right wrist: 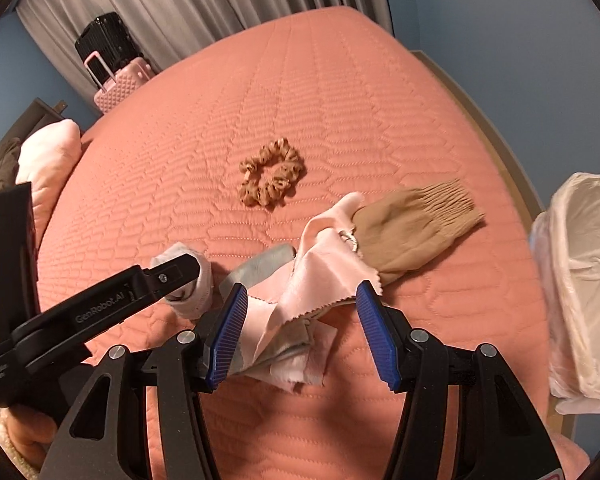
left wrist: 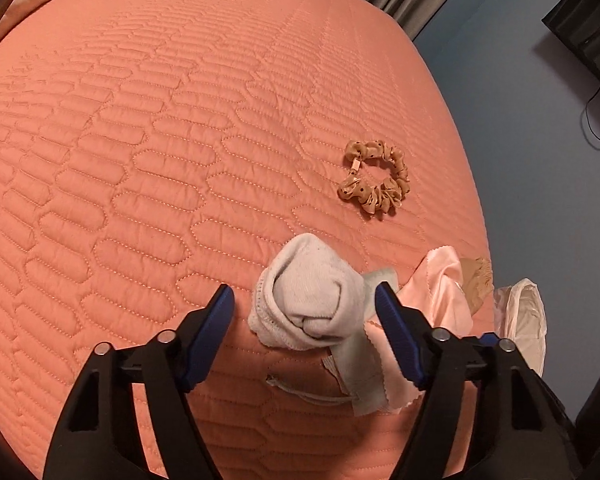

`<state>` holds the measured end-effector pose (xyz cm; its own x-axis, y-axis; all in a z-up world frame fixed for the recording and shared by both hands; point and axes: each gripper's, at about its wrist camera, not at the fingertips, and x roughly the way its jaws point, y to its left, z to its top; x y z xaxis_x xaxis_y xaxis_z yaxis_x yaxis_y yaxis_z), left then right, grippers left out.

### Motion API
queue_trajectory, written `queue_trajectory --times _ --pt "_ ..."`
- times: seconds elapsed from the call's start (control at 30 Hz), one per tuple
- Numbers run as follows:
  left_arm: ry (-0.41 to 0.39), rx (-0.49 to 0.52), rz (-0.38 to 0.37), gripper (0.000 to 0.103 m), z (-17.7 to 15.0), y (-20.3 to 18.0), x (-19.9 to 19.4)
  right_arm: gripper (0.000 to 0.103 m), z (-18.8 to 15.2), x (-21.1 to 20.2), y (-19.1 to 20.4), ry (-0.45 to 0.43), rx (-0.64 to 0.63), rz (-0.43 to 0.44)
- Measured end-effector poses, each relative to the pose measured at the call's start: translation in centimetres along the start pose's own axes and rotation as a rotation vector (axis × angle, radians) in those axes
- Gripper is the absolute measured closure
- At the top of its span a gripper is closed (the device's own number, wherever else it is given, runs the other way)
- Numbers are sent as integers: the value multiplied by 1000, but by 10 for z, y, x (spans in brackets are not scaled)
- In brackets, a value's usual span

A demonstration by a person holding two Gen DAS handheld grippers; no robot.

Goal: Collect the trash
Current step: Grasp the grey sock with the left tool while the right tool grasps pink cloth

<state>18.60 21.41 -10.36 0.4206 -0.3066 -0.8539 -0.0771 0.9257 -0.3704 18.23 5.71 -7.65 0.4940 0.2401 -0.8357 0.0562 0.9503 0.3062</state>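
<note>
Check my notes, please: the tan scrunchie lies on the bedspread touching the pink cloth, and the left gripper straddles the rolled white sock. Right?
Not quite. The scrunchie lies apart from the pink cloth, bare bedspread between them, as the right wrist view shows. The left gripper does straddle the sock.

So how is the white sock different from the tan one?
The white sock is bunched into a thick roll; the tan sock lies spread out flat. The white sock sits between the open fingers of the left gripper; the tan sock lies beyond the right gripper, partly under a pink cloth. The tan sock looks thin and has a ribbed cuff; the white sock looks thicker. Both rest on the bedspread.
</note>
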Motion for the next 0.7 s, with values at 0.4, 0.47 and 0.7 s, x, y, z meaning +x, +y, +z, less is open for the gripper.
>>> queue_trajectory --times 0.4,0.47,0.7 --pt "0 1 -42 72 -1 0 -6 101 1 26 4 44 -15 18" --pt "-12 5 -49 72 0 -4 -13 101 3 17 7 21 -23 30" --pt "-86 60 -75 73 5 -32 -52 101 18 -44 11 -98 -22 80"
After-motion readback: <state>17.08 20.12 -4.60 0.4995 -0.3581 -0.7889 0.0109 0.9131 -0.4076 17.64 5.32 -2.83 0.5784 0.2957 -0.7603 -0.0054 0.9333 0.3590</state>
